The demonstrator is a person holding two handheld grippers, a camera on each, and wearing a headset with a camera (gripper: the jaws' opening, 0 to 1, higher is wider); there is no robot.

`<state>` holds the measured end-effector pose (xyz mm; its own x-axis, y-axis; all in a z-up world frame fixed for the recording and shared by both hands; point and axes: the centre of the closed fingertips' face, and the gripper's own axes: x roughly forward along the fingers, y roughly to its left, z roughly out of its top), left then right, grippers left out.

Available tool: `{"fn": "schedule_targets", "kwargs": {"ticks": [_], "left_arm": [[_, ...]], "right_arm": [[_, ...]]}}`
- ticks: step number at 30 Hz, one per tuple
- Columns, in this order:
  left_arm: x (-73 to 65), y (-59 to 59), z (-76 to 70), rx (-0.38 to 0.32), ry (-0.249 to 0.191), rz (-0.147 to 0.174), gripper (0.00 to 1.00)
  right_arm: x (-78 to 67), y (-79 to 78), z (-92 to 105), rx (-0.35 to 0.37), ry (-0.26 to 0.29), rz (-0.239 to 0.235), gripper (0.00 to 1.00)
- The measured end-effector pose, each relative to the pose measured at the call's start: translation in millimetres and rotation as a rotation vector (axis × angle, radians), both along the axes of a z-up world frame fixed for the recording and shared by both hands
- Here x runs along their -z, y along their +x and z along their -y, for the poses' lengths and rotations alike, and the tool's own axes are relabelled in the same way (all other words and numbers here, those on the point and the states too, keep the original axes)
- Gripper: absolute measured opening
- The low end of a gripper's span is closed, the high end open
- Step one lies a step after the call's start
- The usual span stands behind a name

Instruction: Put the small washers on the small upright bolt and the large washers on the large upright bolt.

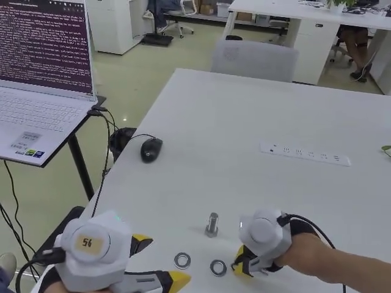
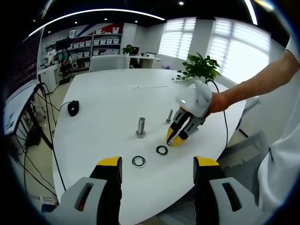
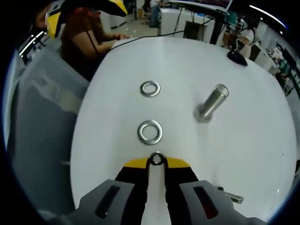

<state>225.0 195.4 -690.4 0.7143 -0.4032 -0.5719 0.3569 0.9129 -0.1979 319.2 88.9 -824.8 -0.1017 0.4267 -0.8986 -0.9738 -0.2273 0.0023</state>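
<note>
On the white table (image 1: 256,122) the large bolt (image 1: 212,224) stands upright. Two large washers lie flat in front of it (image 1: 182,260) (image 1: 218,267). My right gripper (image 3: 157,161) is shut on a small washer (image 3: 157,159), held low over the table just behind the nearer large washer (image 3: 150,132). The other large washer (image 3: 150,88) and the large bolt (image 3: 211,102) lie beyond. My left gripper (image 2: 158,164) is open and holds nothing, with a large washer (image 2: 138,161) just ahead of it. The small bolt (image 2: 169,116) stands upright beside the right gripper (image 2: 171,139).
A black mouse (image 1: 151,148) and a white power strip (image 1: 305,153) lie farther back on the table. A laptop (image 1: 36,91) stands on a stand to the left. A grey chair (image 1: 253,59) is at the far edge. A potted plant (image 2: 199,68) sits beyond the right gripper.
</note>
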Motion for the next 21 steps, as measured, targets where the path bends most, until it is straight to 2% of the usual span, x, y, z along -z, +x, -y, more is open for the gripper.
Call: {"fn": "schedule_targets", "kwargs": {"ticks": [4, 9, 14, 16, 19, 21], "left_arm": [[-0.5, 1.0, 0.7, 0.001, -0.002, 0.002, 0.61], [-0.9, 2.4, 3.7, 0.008, -0.002, 0.003, 0.61], [-0.8, 3.6, 5.1, 0.012, -0.005, 0.004, 0.61], [-0.5, 4.2, 5.9, 0.015, -0.006, 0.005, 0.61], [-0.5, 4.9, 6.8, 0.018, -0.005, 0.006, 0.61], [-0.2, 5.3, 7.2, 0.017, -0.008, 0.007, 0.61]], "right_arm": [[-3.6, 1.3, 6.0, 0.051, 0.023, -0.011, 0.13], [-9.6, 10.6, 21.7, 0.168, 0.062, -0.019, 0.13], [-17.6, 33.3, 47.7, 0.293, 0.077, -0.003, 0.13], [-25.6, 46.8, 55.4, 0.354, 0.102, 0.002, 0.13], [-38.8, 65.3, 66.2, 0.387, 0.112, 0.028, 0.13], [-43.9, 72.0, 68.7, 0.400, 0.117, 0.038, 0.13]]}}
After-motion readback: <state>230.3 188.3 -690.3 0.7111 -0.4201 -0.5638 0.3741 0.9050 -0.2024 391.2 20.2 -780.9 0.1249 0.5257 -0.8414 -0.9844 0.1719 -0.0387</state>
